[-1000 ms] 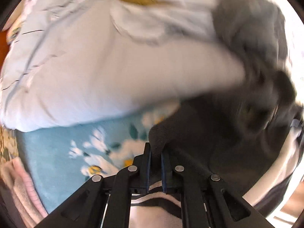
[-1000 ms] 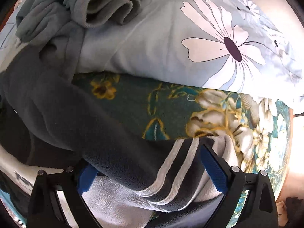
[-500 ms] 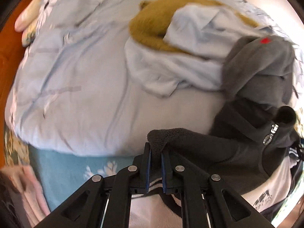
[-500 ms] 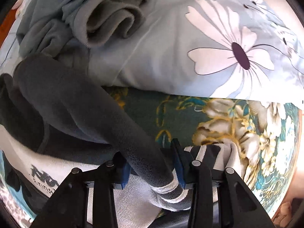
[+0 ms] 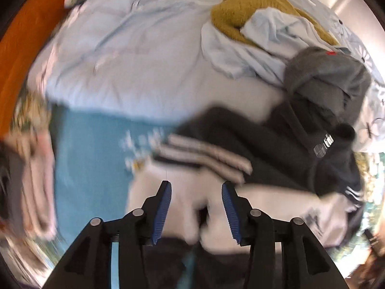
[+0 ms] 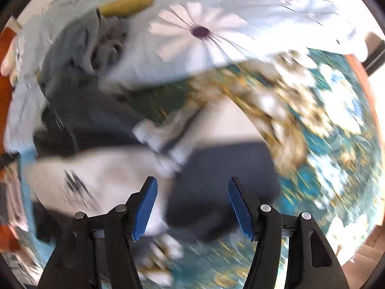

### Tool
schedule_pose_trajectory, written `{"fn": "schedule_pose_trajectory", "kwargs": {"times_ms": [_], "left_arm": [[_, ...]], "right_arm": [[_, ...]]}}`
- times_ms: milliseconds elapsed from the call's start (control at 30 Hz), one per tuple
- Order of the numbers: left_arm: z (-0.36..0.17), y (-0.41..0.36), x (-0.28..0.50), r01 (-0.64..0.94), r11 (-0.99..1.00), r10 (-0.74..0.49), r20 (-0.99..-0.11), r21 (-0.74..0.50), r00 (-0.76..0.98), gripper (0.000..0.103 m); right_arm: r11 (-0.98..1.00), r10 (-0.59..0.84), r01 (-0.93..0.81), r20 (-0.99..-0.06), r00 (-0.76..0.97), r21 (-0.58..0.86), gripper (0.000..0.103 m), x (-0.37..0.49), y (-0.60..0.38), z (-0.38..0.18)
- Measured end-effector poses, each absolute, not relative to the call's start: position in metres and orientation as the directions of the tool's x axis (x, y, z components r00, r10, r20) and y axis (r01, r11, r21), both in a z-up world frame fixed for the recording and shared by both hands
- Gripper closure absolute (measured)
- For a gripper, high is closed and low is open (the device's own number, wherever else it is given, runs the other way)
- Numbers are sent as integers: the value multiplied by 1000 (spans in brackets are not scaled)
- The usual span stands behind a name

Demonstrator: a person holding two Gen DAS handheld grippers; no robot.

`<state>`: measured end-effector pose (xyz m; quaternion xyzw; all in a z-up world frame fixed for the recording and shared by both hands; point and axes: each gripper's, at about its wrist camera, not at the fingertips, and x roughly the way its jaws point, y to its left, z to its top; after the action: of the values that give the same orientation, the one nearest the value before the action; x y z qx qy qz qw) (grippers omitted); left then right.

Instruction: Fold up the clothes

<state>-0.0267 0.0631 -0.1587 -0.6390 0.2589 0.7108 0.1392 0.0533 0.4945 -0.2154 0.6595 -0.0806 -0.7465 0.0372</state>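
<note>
Both sets of jaws stand spread apart w/ nothing between the pads: left gripper (image 5: 196, 207) and right gripper (image 6: 192, 207) each hang over the dark grey fleece jacket (image 5: 276, 144), which lies on the bed just ahead of the jaws, its white-striped sleeve (image 5: 204, 156) across the white lower part right in front of the left jaws. Beyond & to the right of the left jaws sit a grey hoodie (image 5: 329, 77), a pale blue shirt (image 5: 259, 48) and a mustard sweater (image 5: 240, 9) on the light blue duvet (image 5: 144, 48). Right view is motion-blurred; teal floral bedsheet (image 6: 336, 144) spreads to the right of those jaws.
</note>
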Motion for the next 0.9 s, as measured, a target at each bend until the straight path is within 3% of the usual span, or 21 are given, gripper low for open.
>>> {"fn": "schedule_pose_trajectory", "kwargs": {"times_ms": [200, 433, 467, 633, 800, 900], "left_arm": [[-152, 63, 46, -528, -829, -189, -981, 187, -50, 55], [-123, 79, 97, -614, -756, -205, -973, 226, -106, 55], [-120, 80, 100, -611, -758, -202, -973, 227, -111, 53], [-111, 84, 113, -576, -781, -214, -970, 240, -114, 51], [-111, 97, 122, -519, -821, -214, -971, 237, -104, 51], [-115, 108, 128, -516, -820, -227, -968, 248, -105, 51]], "right_arm": [[-987, -144, 74, -989, -28, 142, 40, 95, 468, -248], [-968, -34, 248, -999, 2, 33, 40, 96, 440, -286], [-966, -28, 257, -1000, 2, 28, 43, 97, 441, -289], [-981, -123, 151, -992, 0, 122, 78, 89, 486, -281], [-980, -200, 29, -976, -86, 198, 90, 63, 563, -253], [-972, -211, -77, -967, -142, 224, 90, 36, 619, -238]]}}
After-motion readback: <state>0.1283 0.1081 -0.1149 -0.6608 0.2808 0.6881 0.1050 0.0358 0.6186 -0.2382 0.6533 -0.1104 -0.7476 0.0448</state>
